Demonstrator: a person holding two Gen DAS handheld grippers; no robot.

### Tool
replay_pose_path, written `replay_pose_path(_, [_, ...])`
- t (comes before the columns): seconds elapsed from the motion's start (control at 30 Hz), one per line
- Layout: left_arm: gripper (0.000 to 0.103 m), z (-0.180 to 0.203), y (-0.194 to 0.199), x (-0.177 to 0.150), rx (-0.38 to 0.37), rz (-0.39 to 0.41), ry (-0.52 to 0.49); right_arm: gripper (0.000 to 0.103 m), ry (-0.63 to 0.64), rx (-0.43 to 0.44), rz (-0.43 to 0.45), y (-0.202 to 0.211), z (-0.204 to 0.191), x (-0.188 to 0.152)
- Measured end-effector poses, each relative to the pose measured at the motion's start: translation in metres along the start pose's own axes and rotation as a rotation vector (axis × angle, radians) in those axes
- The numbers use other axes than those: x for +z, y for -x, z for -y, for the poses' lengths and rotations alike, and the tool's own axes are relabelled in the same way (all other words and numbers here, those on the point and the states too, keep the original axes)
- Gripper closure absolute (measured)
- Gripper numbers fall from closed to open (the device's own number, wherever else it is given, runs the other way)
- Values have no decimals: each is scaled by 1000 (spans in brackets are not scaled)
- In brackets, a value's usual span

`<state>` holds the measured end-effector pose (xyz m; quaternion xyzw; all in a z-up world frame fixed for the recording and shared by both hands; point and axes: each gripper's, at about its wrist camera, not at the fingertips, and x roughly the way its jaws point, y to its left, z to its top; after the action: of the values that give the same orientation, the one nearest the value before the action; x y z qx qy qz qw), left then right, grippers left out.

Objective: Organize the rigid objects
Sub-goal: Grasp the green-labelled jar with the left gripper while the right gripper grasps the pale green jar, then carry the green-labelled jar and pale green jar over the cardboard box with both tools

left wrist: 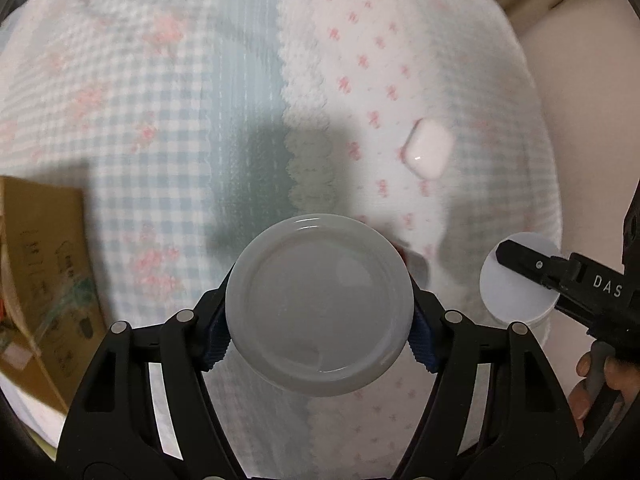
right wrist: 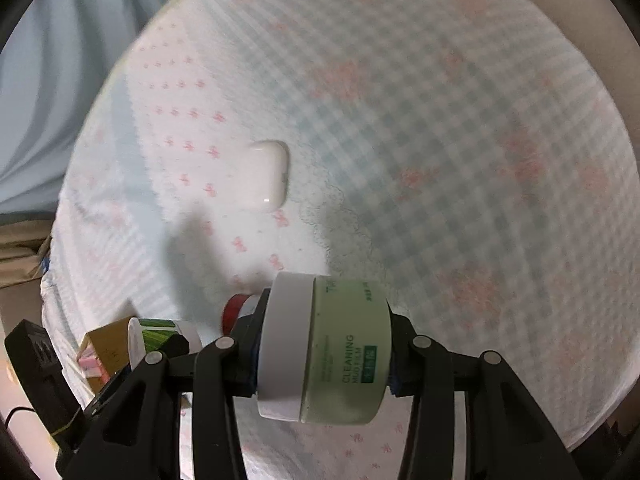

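My left gripper is shut on a jar with a grey round lid, held above the patterned bed cover. My right gripper is shut on a pale green jar with a white lid, lying sideways between the fingers; its white lid also shows in the left wrist view at the right. A white earbud case lies on the cover ahead; it also shows in the right wrist view.
A cardboard box stands at the left edge of the bed. In the right wrist view the left gripper holds its green-labelled jar at lower left, by a small box. A red and white item lies behind the fingers.
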<state>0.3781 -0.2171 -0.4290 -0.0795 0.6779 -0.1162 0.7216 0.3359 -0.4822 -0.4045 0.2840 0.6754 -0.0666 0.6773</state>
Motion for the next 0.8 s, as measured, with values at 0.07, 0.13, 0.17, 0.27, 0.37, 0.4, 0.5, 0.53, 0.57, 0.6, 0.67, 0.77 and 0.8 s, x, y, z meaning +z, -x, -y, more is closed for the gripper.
replay_pose_path(0.07, [35, 2, 18, -9, -2, 25, -4, 62, 22, 12, 21, 17, -2, -6])
replay_pose_path(0.13, [35, 3, 42, -18, -5, 55, -11, 62, 50, 17, 39, 31, -7, -15])
replay_pose_path(0.17, [35, 5, 51, -21, -5, 71, -13, 62, 63, 20, 47, 36, -10, -21])
replay_pose_path(0.27, [35, 14, 82, -30, -6, 119, -13, 62, 105, 36, 75, 52, -18, -36])
replay_pose_path(0.37, [35, 14, 113, -42, -15, 170, 1, 62, 155, 57, 103, 76, -28, -54])
replay_pose_path(0.4, [35, 15, 123, -46, -16, 185, 6, 62, 166, 66, 111, 82, -31, -57])
replay_pose_path(0.5, [35, 9, 150, -60, -31, 221, 35, 62, 198, 109, 138, 102, -43, -72])
replay_pose_path(0.53, [35, 5, 158, -65, -40, 232, 47, 62, 212, 118, 148, 107, -48, -77])
replay_pose_path(0.57, [35, 1, 166, -70, -40, 245, 60, 62, 229, 125, 157, 113, -54, -81])
replay_pose_path(0.6, [35, -4, 176, -75, -33, 259, 71, 62, 247, 134, 164, 118, -60, -86])
replay_pose_path(0.67, [35, -13, 195, -87, -17, 283, 88, 62, 273, 156, 168, 125, -69, -94])
replay_pose_path(0.77, [35, -27, 217, -101, -10, 307, 110, 62, 309, 182, 174, 135, -87, -109])
replay_pose_path(0.8, [35, -32, 226, -106, -11, 316, 119, 62, 322, 191, 175, 139, -94, -116])
